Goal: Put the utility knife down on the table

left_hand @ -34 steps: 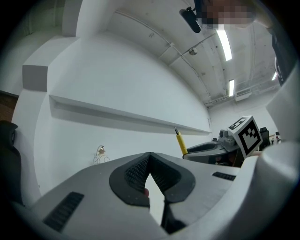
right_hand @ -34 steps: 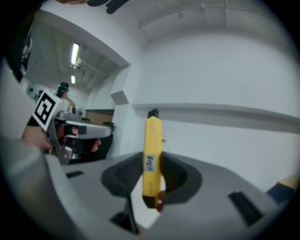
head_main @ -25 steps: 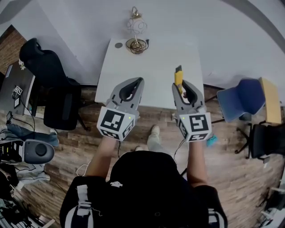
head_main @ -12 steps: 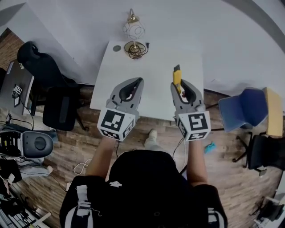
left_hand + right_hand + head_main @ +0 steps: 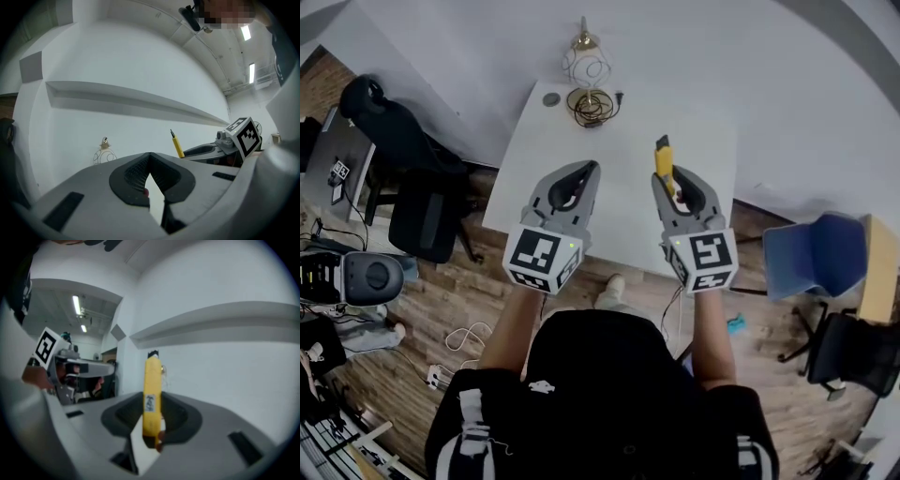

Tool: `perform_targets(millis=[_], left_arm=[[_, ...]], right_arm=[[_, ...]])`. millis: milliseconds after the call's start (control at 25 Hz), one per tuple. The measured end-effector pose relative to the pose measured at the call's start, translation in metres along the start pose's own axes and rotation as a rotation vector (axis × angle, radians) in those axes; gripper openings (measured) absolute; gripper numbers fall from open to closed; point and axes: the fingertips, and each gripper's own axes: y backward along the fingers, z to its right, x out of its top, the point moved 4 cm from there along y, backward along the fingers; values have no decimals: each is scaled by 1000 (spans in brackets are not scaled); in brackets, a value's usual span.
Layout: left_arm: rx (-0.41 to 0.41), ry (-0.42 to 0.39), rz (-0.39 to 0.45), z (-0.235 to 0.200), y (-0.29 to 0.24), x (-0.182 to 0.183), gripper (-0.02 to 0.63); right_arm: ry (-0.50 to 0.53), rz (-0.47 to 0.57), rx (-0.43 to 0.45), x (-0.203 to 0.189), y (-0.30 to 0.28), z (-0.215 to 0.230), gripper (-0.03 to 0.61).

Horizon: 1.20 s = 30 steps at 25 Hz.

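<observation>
Near: the person holds both grippers side by side out over the near edge of the white table [image 5: 614, 141]. Left gripper [image 5: 584, 172]: jaw tips together, nothing between them. Right gripper [image 5: 671, 178]: jaws clamped on the lower end of the yellow utility knife [image 5: 663, 159]. The knife pokes forward past the jaw tips, dark tip leading, in the air, not lying on the table. Far: wire ornament [image 5: 587, 82] at the table's far edge, well apart from both grippers.
</observation>
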Motion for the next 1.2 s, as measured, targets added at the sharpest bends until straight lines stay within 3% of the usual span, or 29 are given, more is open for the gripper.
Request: perform_targets(millis=[560,840,1200], left_arm=[[88,32,-58,-23,-10,-29,15],[82,48,-71,-52,-3,-36,15],[48,101,-115,-92,9,-55,15]], right_arm=[[38,-142,187,-41,-53,-10,133],[73,-286,283,-70,-81,-40,133],[80,-547,409,-132,-112,-86,133]])
